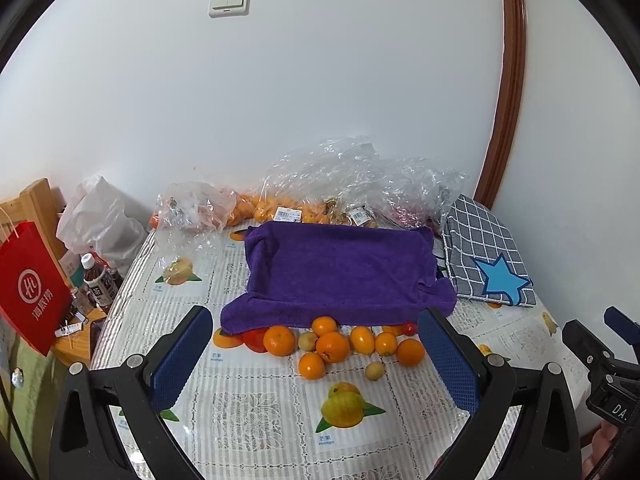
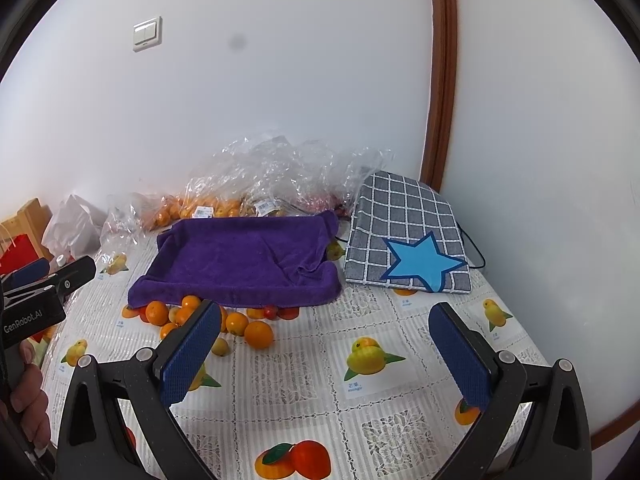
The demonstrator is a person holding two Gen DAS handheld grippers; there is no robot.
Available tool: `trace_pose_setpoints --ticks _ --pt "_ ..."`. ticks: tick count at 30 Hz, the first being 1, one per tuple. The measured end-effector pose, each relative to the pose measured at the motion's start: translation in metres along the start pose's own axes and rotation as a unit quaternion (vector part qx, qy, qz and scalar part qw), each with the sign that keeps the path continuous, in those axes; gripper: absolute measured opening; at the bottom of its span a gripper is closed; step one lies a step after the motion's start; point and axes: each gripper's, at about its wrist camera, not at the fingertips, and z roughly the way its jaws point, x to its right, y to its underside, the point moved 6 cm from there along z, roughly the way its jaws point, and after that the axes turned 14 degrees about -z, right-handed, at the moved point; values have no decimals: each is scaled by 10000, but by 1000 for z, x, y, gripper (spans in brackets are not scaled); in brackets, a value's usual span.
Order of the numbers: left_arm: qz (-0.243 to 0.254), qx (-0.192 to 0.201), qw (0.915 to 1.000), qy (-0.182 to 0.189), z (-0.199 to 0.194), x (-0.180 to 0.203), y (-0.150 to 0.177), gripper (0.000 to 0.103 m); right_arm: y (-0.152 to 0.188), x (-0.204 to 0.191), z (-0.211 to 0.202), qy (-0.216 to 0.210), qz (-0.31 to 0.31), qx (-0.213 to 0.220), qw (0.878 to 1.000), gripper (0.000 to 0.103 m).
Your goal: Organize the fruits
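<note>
Several loose oranges [image 1: 331,346] lie in a cluster on the table in front of a tray lined with a purple towel [image 1: 340,272]; small yellowish fruits [image 1: 375,371] and a red one [image 1: 409,328] lie among them. The cluster [image 2: 258,334] and the towel tray [image 2: 244,260] also show in the right wrist view. My left gripper [image 1: 316,364] is open and empty, its fingers flanking the cluster from the near side. My right gripper [image 2: 326,354] is open and empty, to the right of the fruit above bare tablecloth.
Clear plastic bags [image 1: 332,184] with more oranges lie against the back wall. A checked grey cushion with a blue star [image 2: 408,240] sits right of the tray. A red paper bag [image 1: 30,292] and bottles [image 1: 96,284] stand left of the table.
</note>
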Motion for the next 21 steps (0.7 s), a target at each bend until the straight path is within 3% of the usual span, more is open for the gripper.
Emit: trace_pose_setpoints --ticks 21 --pt "-15 1 10000 -24 7 -7 0 103 0 -11 11 -126 -144 1 9998 102"
